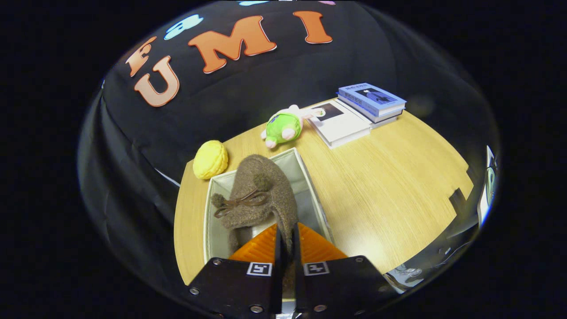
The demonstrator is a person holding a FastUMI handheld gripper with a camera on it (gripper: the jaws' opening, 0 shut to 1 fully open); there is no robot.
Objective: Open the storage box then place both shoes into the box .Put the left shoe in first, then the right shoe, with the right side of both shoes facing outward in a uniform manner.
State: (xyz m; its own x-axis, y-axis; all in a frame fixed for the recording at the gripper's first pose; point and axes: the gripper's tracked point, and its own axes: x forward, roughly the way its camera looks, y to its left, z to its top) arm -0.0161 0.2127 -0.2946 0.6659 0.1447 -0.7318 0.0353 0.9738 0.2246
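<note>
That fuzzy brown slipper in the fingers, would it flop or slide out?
The fuzzy brown felt slipper, pinched at its heel by the fingers over the white fabric box, looks soft, probably sagging. Its woolly surface likely resists slipping. Probably light.

One brown shoe [261, 195], one storage box [305, 177], one yellow ball [211, 159], one green plush toy [283, 126], three stacked books [354, 115], all on one tabletop [390, 177].

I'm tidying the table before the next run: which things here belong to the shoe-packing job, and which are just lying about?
Job: brown felt slipper with bow, pinched between the gripper jaws over the open white fabric storage box.

Lying about: yellow knitted ball, green plush toy, stack of books, all on the wooden table.
</note>
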